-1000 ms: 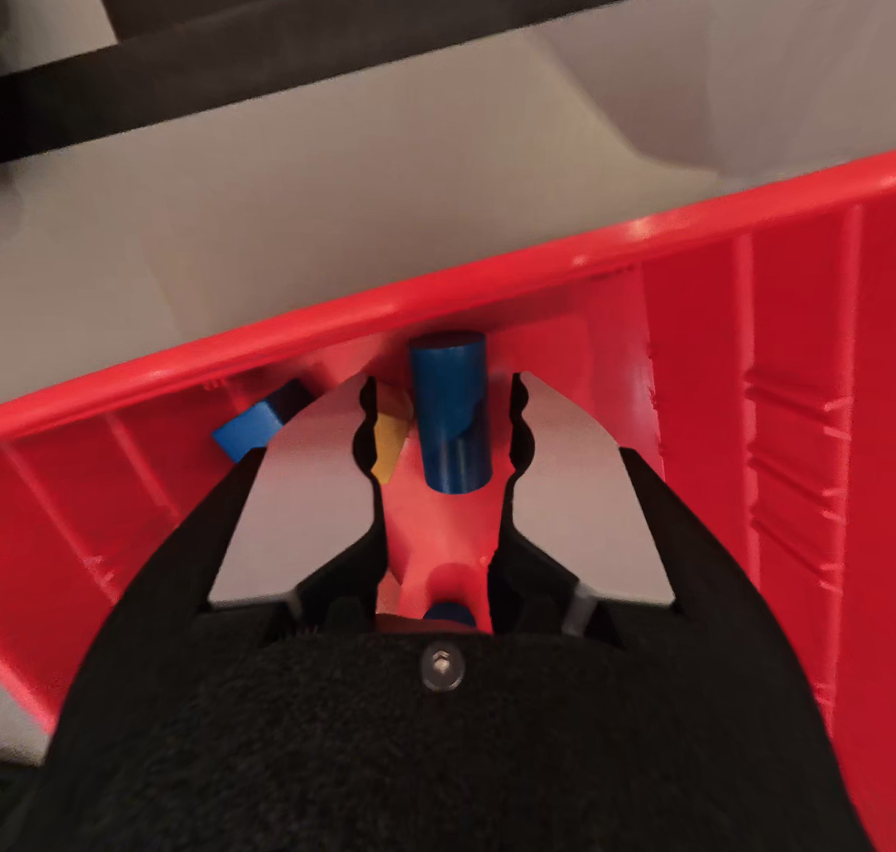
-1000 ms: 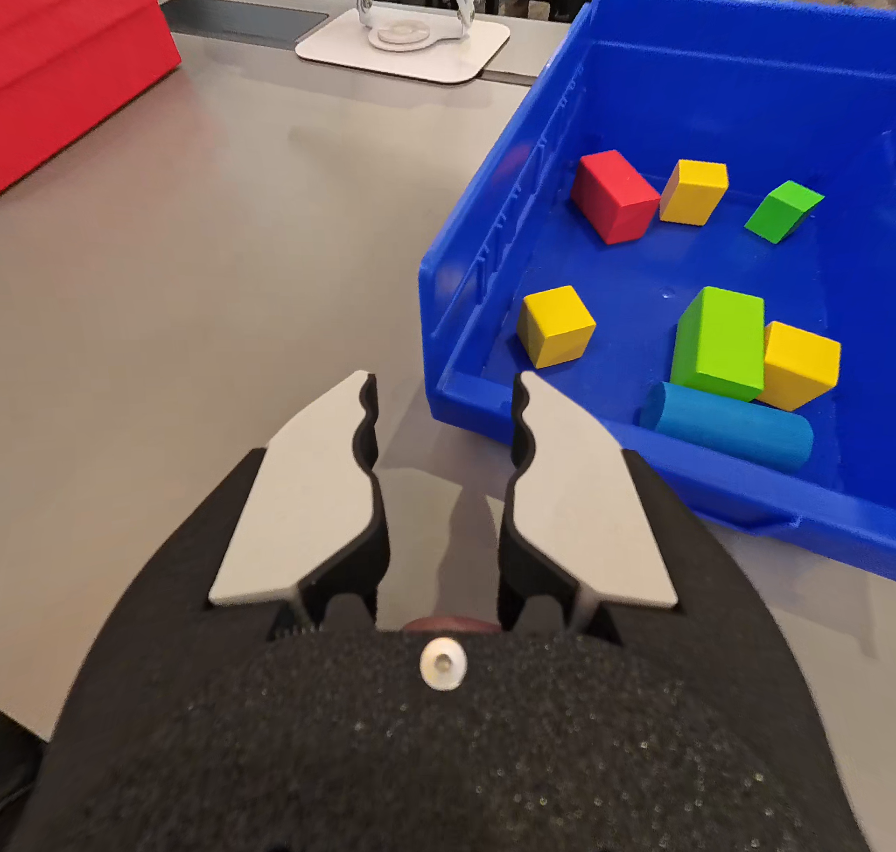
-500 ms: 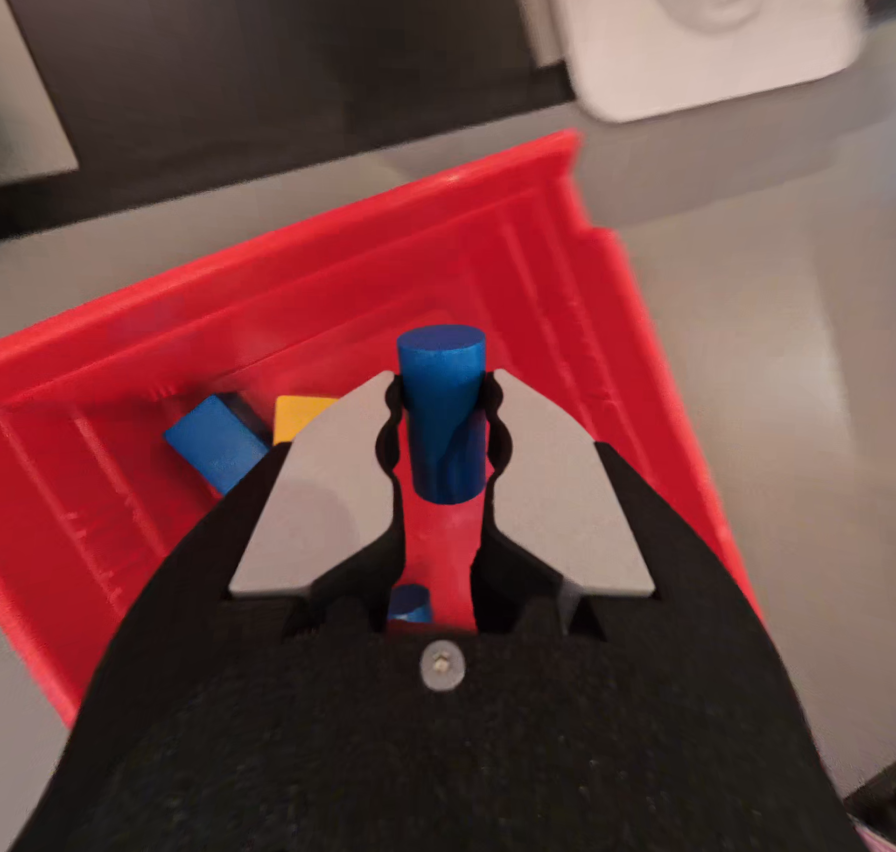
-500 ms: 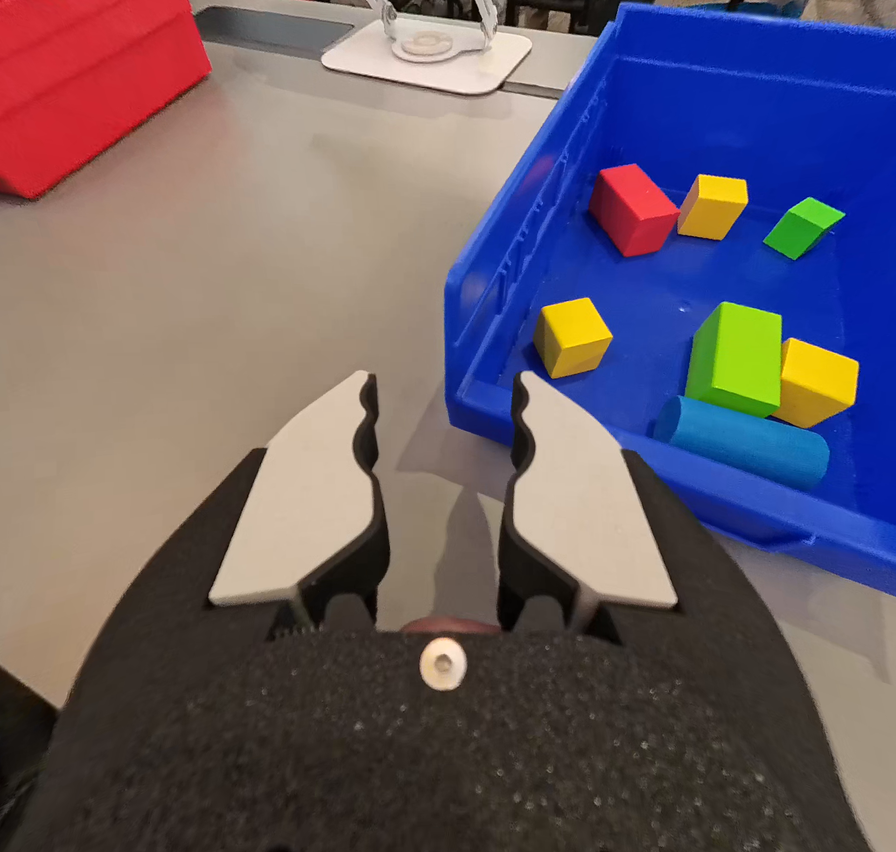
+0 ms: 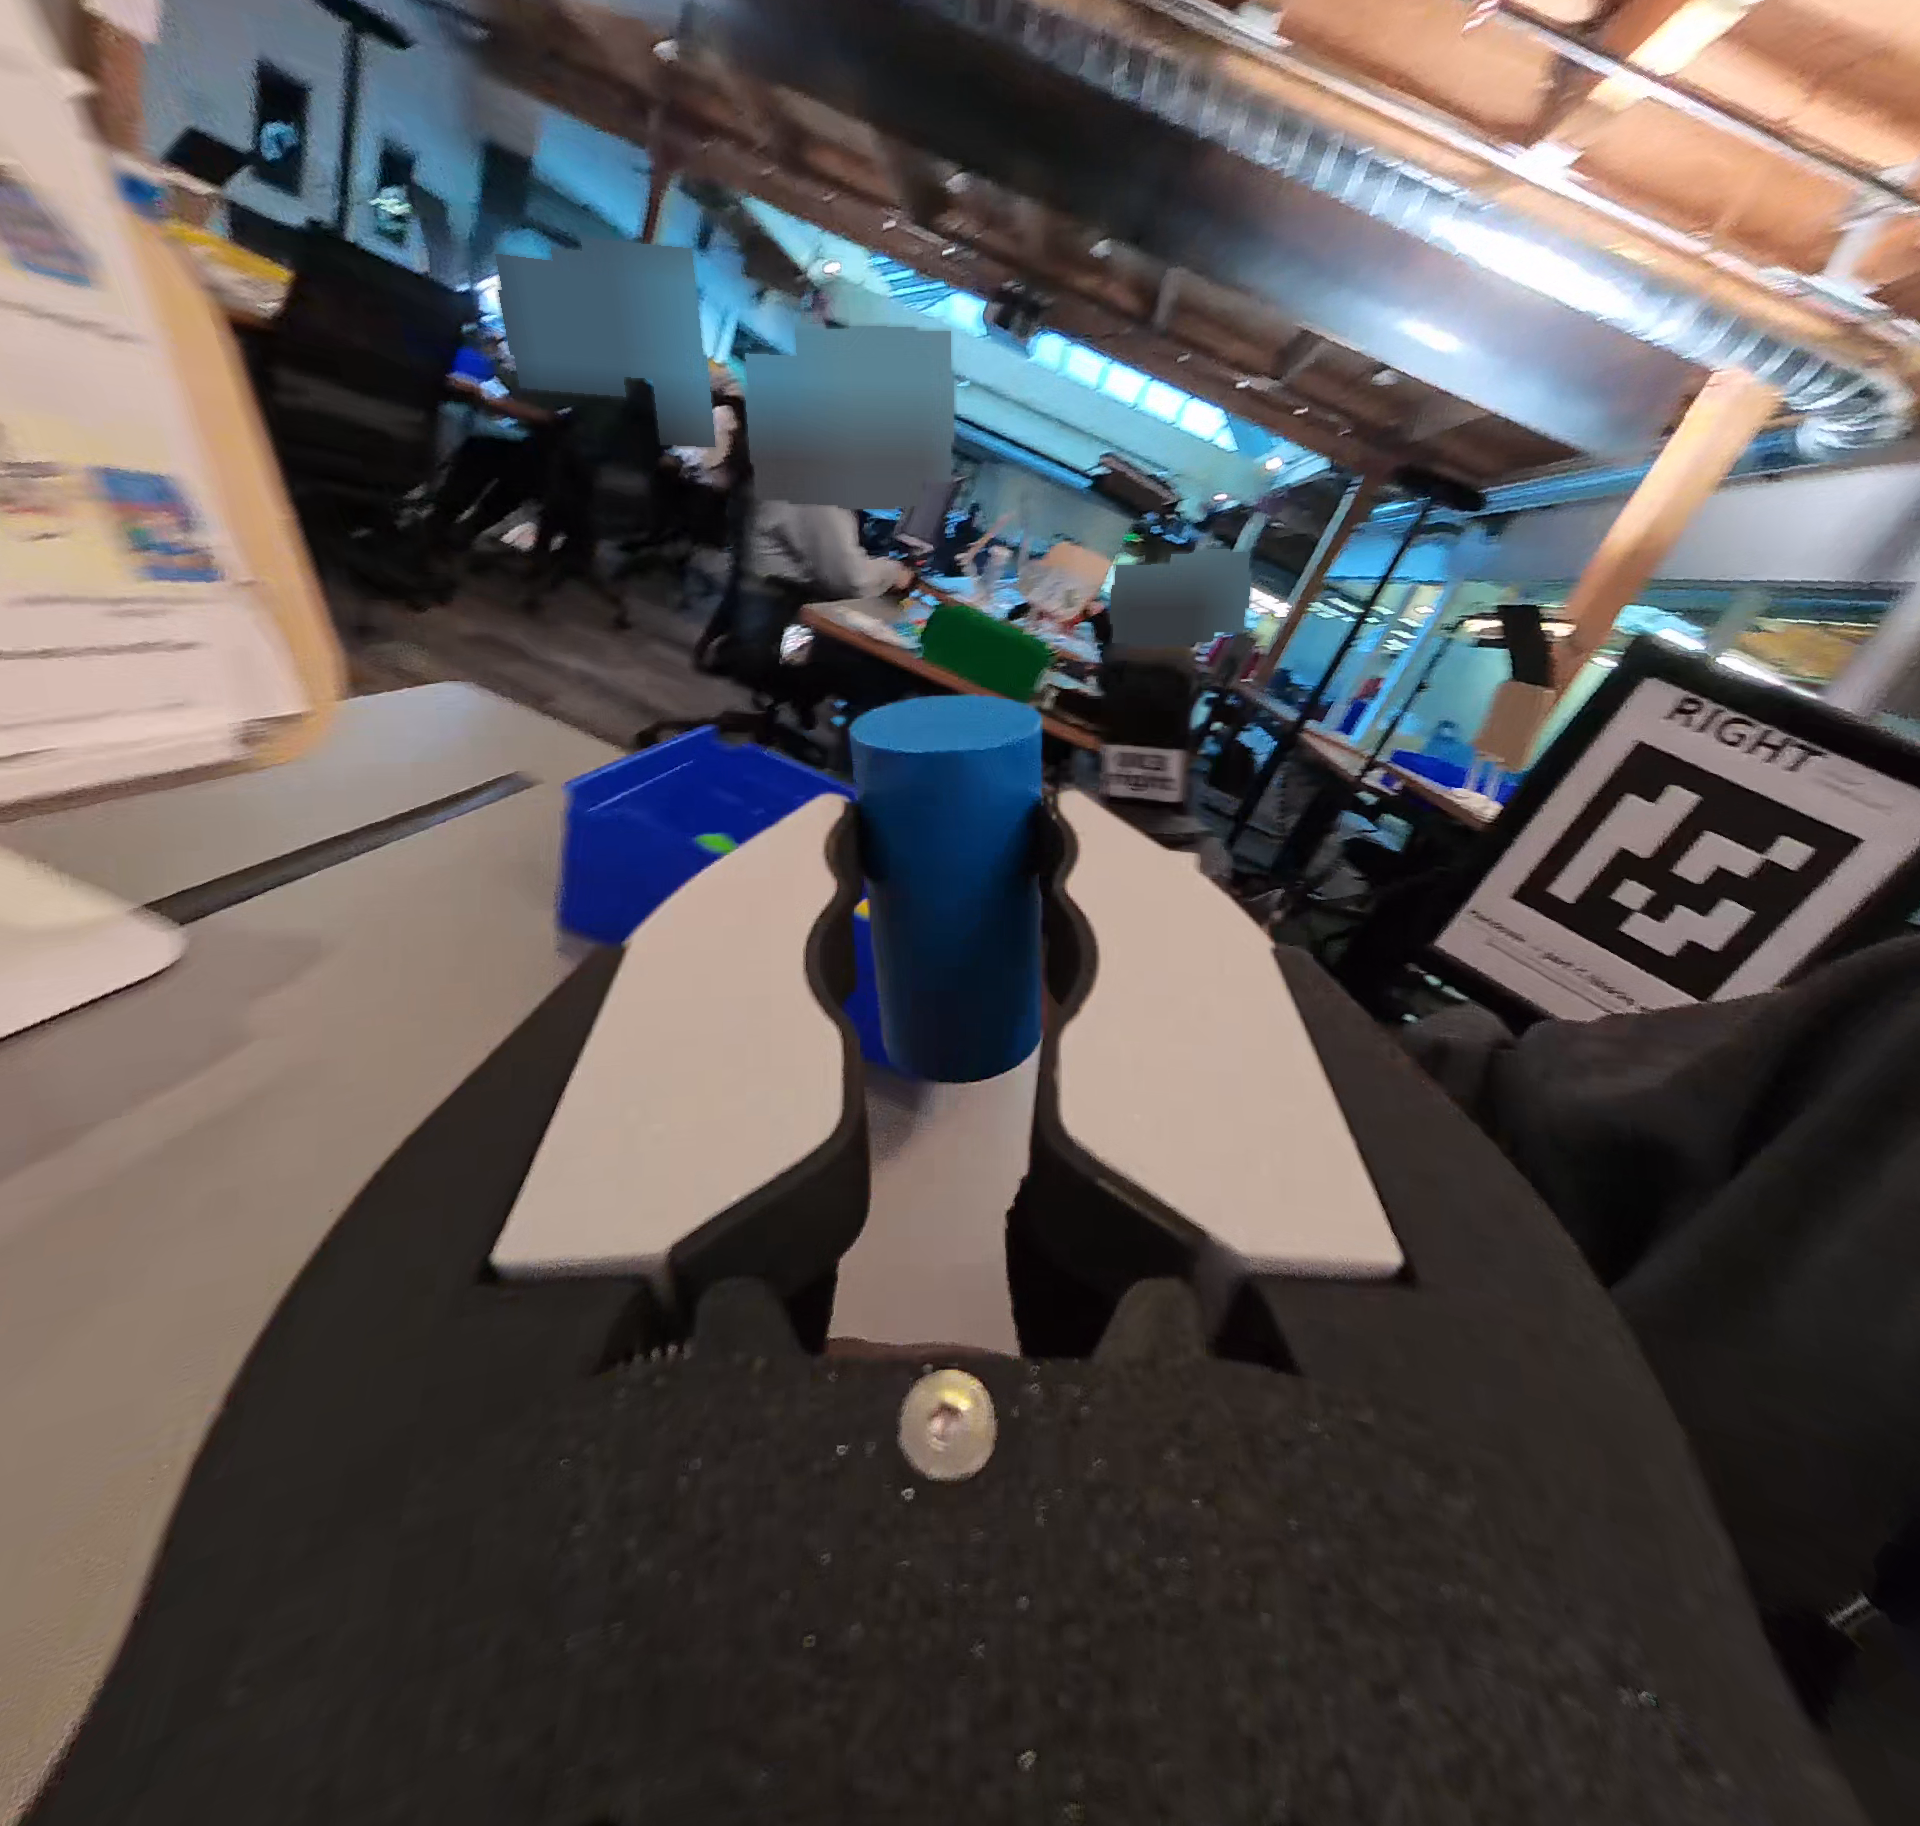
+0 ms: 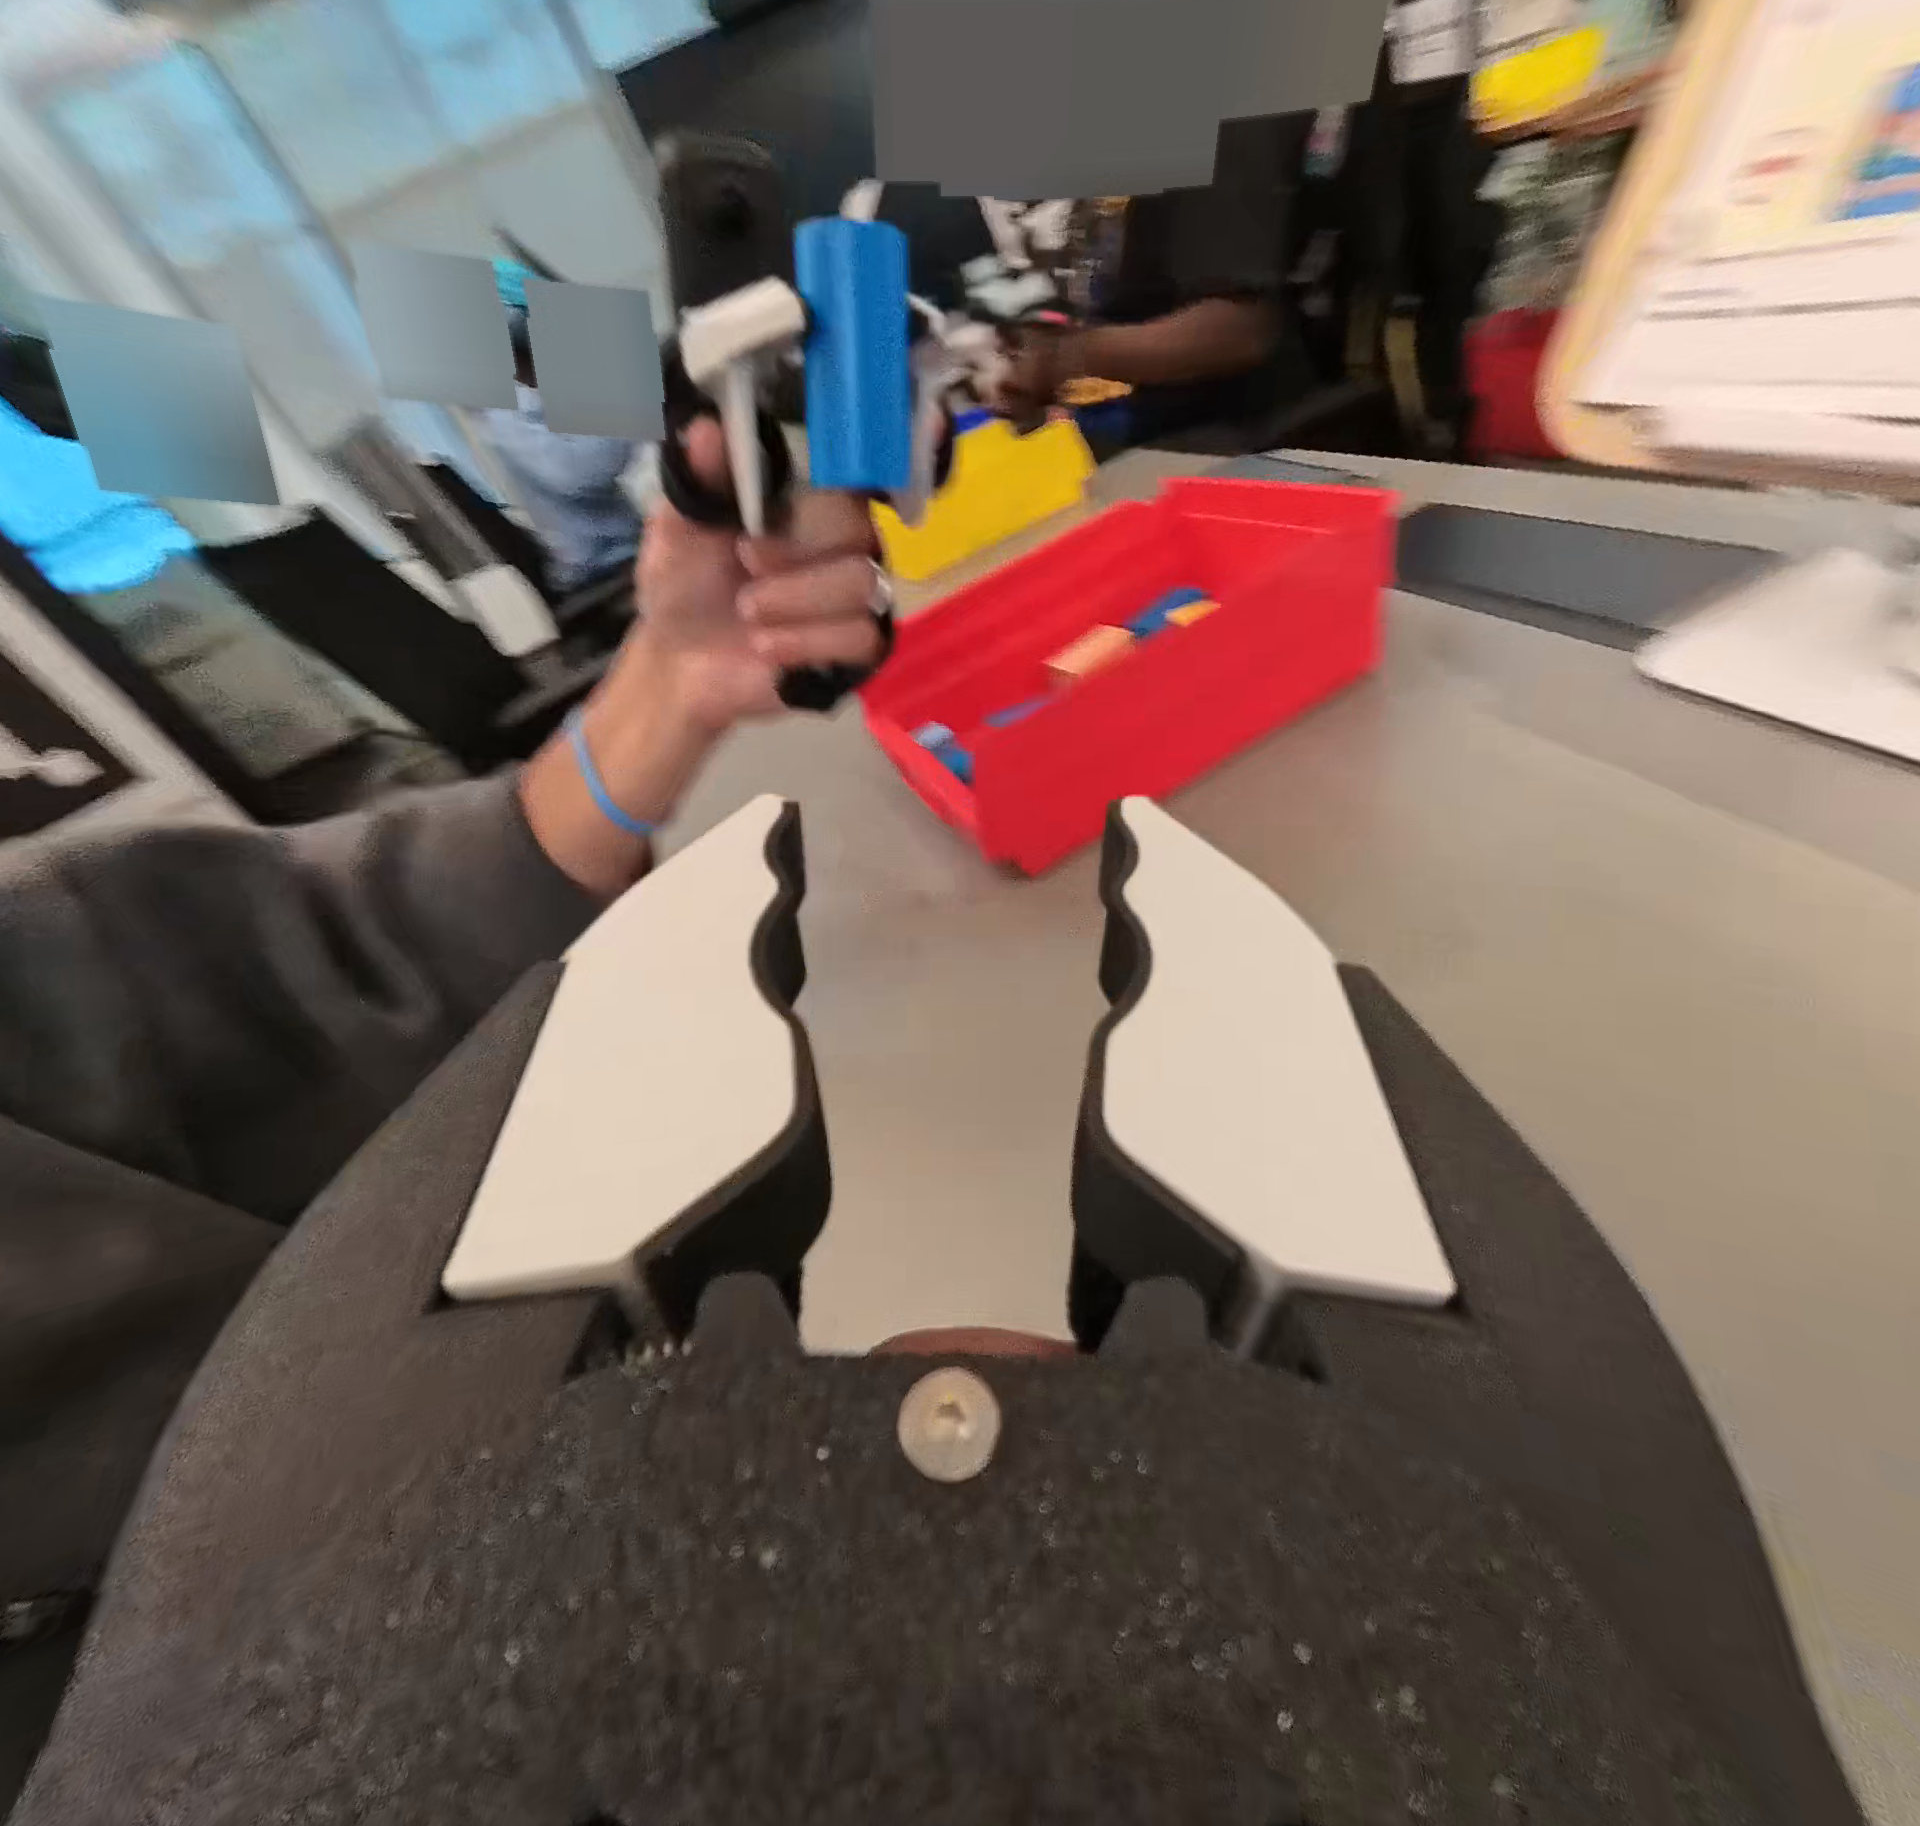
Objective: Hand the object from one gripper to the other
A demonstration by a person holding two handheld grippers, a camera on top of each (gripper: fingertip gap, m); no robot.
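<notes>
- Jaws of my left gripper (image 5: 948,846) clamp the blue cylinder (image 5: 951,893) upright, above the surface (image 6: 1455,997).
- My right gripper (image 6: 951,877) gapes wide, empty.
- Red bin (image 6: 1164,727) holds blue and orange blocks; blue bin (image 5: 665,820) shows a green piece.

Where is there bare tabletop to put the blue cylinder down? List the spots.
Bare grey table lies between the open right gripper and the red bin, and on to the right of the bin. The bin itself is crowded with blocks. The left gripper holds the blue cylinder in the air.
</notes>
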